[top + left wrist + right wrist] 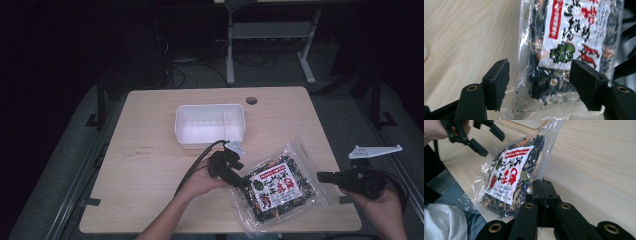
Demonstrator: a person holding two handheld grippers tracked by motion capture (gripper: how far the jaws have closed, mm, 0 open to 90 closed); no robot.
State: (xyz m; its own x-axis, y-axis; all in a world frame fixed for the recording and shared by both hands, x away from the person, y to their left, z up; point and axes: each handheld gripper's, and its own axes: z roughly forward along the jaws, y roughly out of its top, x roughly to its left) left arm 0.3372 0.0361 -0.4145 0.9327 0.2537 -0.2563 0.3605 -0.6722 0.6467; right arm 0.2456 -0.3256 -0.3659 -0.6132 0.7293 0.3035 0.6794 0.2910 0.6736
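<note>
A clear snack bag [280, 187] of dark dried mix, with a white and red label, lies at the table's front right and overhangs the front edge. My left gripper [245, 182] is open at the bag's left end. In the left gripper view its pads [499, 80] straddle the bag [574, 37], one over bare wood and one over the bag. My right gripper [320, 176] meets the bag's clear right edge. In the right gripper view its jaws [542, 185] are pressed together on that edge of the bag [511, 175], with the left gripper [492, 144] beyond.
A white rectangular container [210, 125] stands behind the bag at the middle of the wooden table [150, 150]. A round cable hole [251, 100] lies near the table's back edge. Desk legs and cables stand on the floor behind.
</note>
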